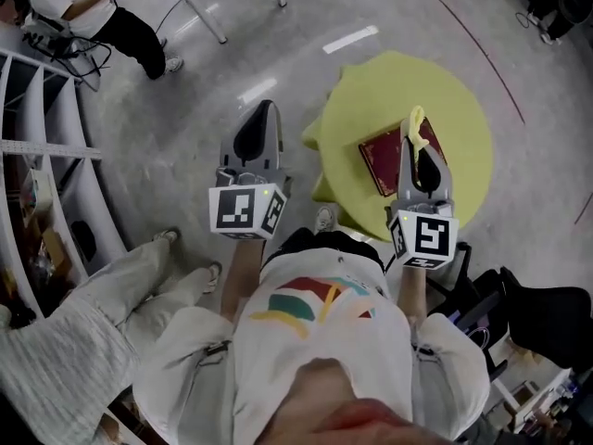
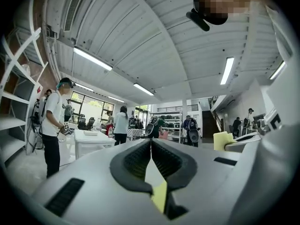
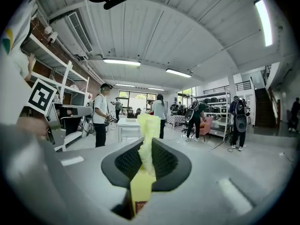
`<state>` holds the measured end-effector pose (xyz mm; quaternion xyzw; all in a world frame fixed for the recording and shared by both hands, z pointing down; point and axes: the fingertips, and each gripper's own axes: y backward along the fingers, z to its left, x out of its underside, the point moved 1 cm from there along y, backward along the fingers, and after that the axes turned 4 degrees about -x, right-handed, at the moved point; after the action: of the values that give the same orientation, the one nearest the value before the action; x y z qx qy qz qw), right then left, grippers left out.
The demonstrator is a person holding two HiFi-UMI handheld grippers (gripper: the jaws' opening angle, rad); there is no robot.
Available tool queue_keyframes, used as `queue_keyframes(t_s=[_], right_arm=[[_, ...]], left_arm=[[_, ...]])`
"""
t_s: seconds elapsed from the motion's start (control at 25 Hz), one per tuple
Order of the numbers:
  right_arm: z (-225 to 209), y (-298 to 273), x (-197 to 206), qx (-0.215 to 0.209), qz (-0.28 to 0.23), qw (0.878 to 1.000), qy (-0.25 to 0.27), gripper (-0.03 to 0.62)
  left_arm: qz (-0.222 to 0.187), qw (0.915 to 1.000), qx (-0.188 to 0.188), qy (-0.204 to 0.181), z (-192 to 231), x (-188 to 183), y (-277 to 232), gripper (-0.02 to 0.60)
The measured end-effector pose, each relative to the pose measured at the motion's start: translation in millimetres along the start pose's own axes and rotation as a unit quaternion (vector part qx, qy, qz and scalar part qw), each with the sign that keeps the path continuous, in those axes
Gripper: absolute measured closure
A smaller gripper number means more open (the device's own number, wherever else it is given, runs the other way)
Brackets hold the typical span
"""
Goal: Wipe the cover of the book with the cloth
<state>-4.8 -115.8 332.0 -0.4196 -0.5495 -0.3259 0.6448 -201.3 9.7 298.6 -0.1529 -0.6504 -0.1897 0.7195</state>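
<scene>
In the head view a dark red book (image 1: 383,157) lies on a round yellow table (image 1: 463,109). My right gripper (image 1: 419,146) hovers over the book's right part, shut on a yellow cloth (image 1: 416,124) that sticks out past the jaw tips. In the right gripper view the cloth (image 3: 146,144) is pinched between the black pads and the gripper (image 3: 146,159) points up at the room. My left gripper (image 1: 258,131) is held off to the left of the table, over the floor, jaws shut with nothing in them (image 2: 151,159).
A white shelving unit (image 1: 37,156) runs along the left. A person in light trousers (image 1: 83,313) stands close at my lower left, and another person (image 1: 102,17) stands at the top left. Black chairs and gear (image 1: 528,313) crowd the lower right. White table legs (image 1: 204,7) stand at the top.
</scene>
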Motion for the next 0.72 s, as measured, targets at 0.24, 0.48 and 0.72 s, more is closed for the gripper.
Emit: queue_keyframes(t_s=[0.24,0.48,0.72], right_arm=[[-3,-9,-11,0.044,-0.003,0.999,0.003,0.566],[-16,-6,-35,0.116,-0.027,0.993,0.010,0.566],[-24,-3,-48,0.168,-0.054,0.984,-0.018,0.566]], left_arm=[[0.011,0.9977,0.066,-0.003,-13,-4,-34,0.560],[0.013,0.9871,0.159,-0.008,-48,-16,-76,0.560],[0.017,0.9713,0.237,-0.003,-83,-19,-94,0.561]])
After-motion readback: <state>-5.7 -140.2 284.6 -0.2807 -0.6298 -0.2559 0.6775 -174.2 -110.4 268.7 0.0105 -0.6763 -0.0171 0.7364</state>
